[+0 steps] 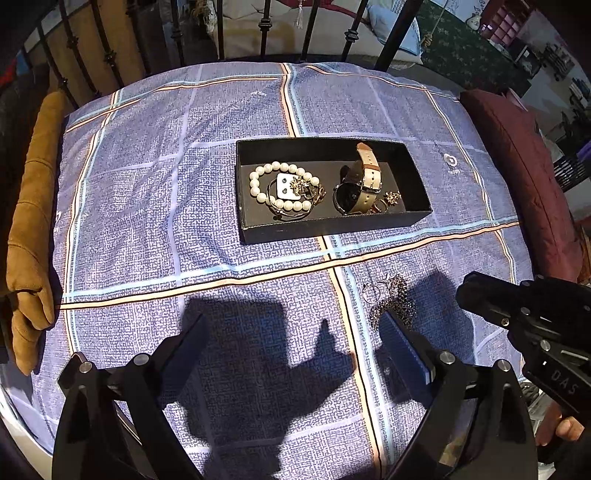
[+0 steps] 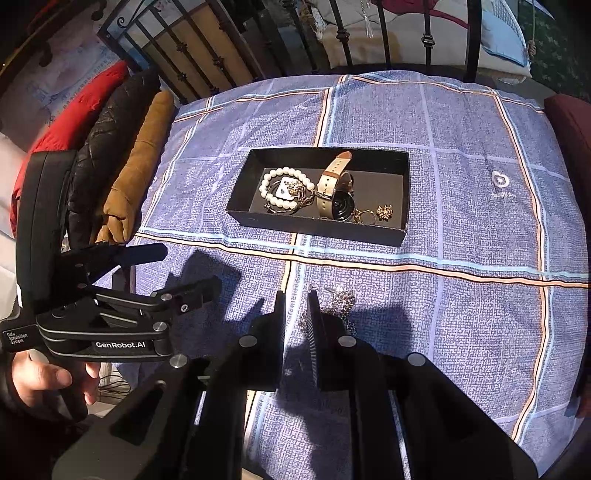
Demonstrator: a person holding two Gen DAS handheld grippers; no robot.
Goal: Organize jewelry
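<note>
The tabletop [image 1: 147,177] under me is covered by a blue checked cloth [image 2: 461,206] with orange and pale blue stripes, and dark metal railings [image 1: 266,33] stand along its far edge. A brown cushion [image 1: 33,229] hangs off the left side and a maroon one [image 1: 517,177] sits at the right. Near the middle of the cloth lies my open black box [image 1: 332,225], its long side running left to right. In its left half a pearl bracelet [image 1: 258,181] rings a small white earring card [image 1: 286,182] and some gold pieces; in its right half lies a watch [image 1: 360,188] with a beige strap, with a gold flower earring [image 2: 384,212] just right of it. My left tool [image 1: 295,343] hovers at the near side with its fingers spread wide and nothing between them. My right tool [image 2: 297,321] has its fingers pressed close together; whether they pinch anything I cannot tell. A silver chain necklace [image 2: 341,299] lies bunched on the cloth at its right fingertip, nearer than the box and well apart from it, with a thin hoop [image 1: 371,293] just left of the chain.
</note>
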